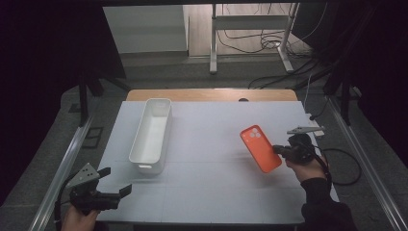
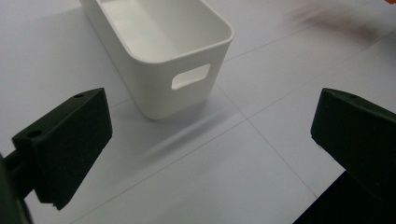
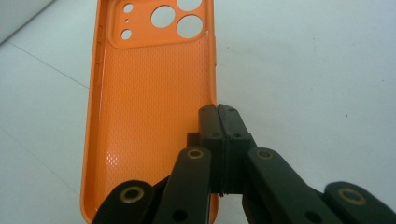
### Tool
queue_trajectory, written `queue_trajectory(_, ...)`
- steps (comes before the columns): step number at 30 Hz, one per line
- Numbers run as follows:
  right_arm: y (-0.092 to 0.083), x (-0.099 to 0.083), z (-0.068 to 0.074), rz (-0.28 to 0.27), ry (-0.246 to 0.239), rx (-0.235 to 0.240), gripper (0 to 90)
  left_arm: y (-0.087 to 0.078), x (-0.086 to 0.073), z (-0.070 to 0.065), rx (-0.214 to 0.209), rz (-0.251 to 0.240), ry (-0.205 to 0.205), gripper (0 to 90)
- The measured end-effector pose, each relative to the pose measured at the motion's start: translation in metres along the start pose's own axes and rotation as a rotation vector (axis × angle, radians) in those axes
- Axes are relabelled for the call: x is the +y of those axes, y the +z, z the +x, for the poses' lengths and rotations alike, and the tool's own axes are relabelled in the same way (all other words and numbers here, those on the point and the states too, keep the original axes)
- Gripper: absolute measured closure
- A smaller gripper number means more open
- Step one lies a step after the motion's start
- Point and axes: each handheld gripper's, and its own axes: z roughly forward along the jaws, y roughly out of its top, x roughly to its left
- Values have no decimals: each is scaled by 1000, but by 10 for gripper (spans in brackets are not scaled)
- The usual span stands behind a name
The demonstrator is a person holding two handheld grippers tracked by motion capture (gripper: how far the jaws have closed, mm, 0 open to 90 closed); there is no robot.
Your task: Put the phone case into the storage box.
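Gripping the orange phone case [image 1: 260, 148] by one long side wall, the right gripper [image 1: 279, 150] has its jaws pressed together on that wall's thin rim; in the right gripper view the pads meet on the edge of the case [image 3: 154, 121] about halfway along it. The case's long axis runs away from that gripper, with the camera cut-outs at the far end and the open, textured inside facing the camera. It looks lifted or tilted off the table [image 1: 216, 144], though how high I cannot tell.

Taking the white bin [image 1: 152, 134] as the landmark: the case is well apart from it, off to its right in the high view, with bare table between. The left gripper [image 1: 111, 182] waits near the table's front edge, just in front of the bin's near short end, jaws standing wide with nothing between them. In the left gripper view that end of the bin [image 2: 163, 51], with its handle slot, lies straight ahead.

So the left gripper is much the nearer to the bin, yet the right one holds the case. Judging from this, the next move is a carry leftward across the table to the bin.

Its long axis runs from near to far, roughly as the case's does, so little turning should be needed. Nothing can be seen inside the bin.
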Motion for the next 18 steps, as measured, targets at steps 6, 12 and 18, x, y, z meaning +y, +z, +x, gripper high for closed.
queue_trajectory(6,-2,3,6,-22,-10,8,892,5,6,-1,-29,-14,-17,0)
queue_trajectory(12,-5,5,11,-41,-18,20,893,14,13,-7,-60,-26,-4,0)
queue_trajectory(18,-7,7,15,-62,-21,29,892,22,20,-10,-96,-29,-9,0)
